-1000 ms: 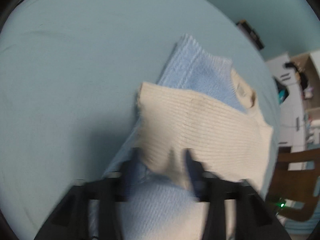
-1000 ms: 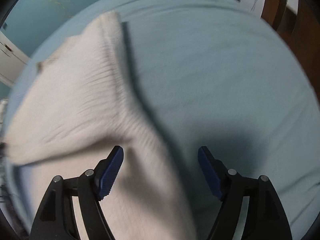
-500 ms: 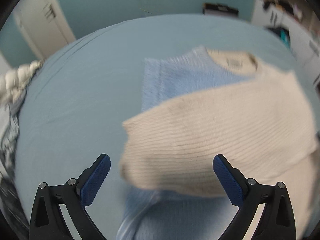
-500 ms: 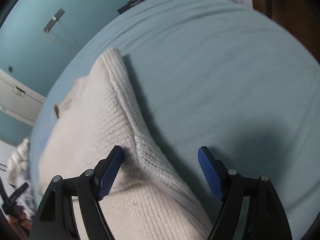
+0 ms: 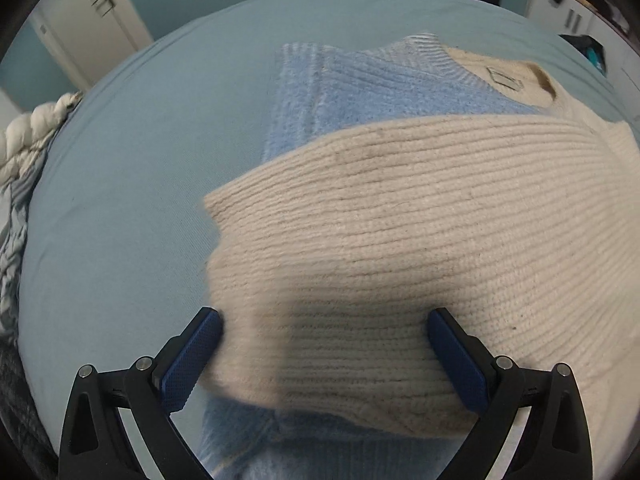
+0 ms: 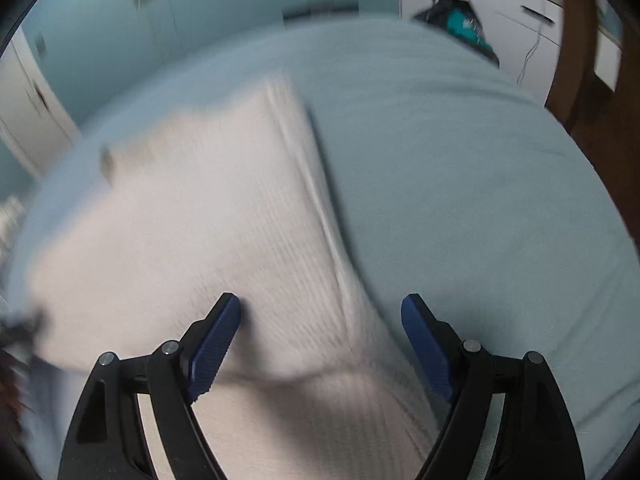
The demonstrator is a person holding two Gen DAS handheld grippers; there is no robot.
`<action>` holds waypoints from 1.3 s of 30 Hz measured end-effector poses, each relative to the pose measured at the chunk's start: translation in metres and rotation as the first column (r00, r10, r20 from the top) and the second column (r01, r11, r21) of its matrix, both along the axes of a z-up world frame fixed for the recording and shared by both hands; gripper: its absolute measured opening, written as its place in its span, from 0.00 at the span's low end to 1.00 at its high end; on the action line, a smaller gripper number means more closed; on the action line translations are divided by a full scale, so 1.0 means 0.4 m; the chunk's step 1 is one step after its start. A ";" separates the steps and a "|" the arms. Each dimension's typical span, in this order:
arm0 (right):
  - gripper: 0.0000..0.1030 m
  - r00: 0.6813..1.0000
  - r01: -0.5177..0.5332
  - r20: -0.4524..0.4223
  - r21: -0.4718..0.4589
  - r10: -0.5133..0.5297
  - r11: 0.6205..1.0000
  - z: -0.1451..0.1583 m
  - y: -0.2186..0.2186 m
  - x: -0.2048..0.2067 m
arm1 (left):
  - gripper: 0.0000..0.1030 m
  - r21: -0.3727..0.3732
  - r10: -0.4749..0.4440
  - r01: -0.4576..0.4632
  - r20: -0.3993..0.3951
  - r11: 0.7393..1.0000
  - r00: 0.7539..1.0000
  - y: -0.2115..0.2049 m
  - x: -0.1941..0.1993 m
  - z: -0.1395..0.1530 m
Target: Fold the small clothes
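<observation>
A cream ribbed sweater (image 5: 420, 220) lies across a blue knit garment (image 5: 360, 92) on the light blue bed sheet (image 5: 120, 200). Its folded-over flap covers most of the blue knit, and its neck label (image 5: 502, 78) shows at the far end. My left gripper (image 5: 324, 344) hangs wide open just above the flap's near edge, holding nothing. In the blurred right wrist view the same cream sweater (image 6: 200, 220) fills the left half. My right gripper (image 6: 320, 340) is opening its jaws over the sweater's raised right edge, and the blue pads (image 6: 216, 344) do not press on it.
Crumpled white and patterned bedding (image 5: 24, 152) lies at the bed's left edge, below a white door (image 5: 80, 12). A wooden chair frame (image 6: 580, 80) and white cabinets (image 6: 500, 12) stand past the bed's right side. Bare sheet (image 6: 480, 200) stretches right of the sweater.
My left gripper let go of the cream flap, opened wide and rolled round; the flap now rests on the blue knit. My right gripper shifted along the sweater's edge and widened slightly.
</observation>
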State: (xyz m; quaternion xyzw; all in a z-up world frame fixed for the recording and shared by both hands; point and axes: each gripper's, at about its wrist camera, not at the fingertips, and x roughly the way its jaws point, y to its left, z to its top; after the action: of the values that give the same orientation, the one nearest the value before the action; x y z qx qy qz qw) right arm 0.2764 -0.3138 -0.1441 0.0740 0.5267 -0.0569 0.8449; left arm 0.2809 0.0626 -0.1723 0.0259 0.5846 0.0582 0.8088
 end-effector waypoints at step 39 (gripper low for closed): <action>0.99 0.993 -0.034 0.115 0.353 -0.008 0.935 0.217 -0.040 -0.548 | 1.00 -0.066 0.044 -0.034 0.156 0.997 0.987 0.089 -0.496 0.283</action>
State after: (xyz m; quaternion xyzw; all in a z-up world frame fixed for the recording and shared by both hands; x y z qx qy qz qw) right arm 0.0573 -0.3297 -0.0574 0.2245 0.4793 0.0487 0.8470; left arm 0.0824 0.0980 -0.0591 -0.0156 0.5208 0.0573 0.8516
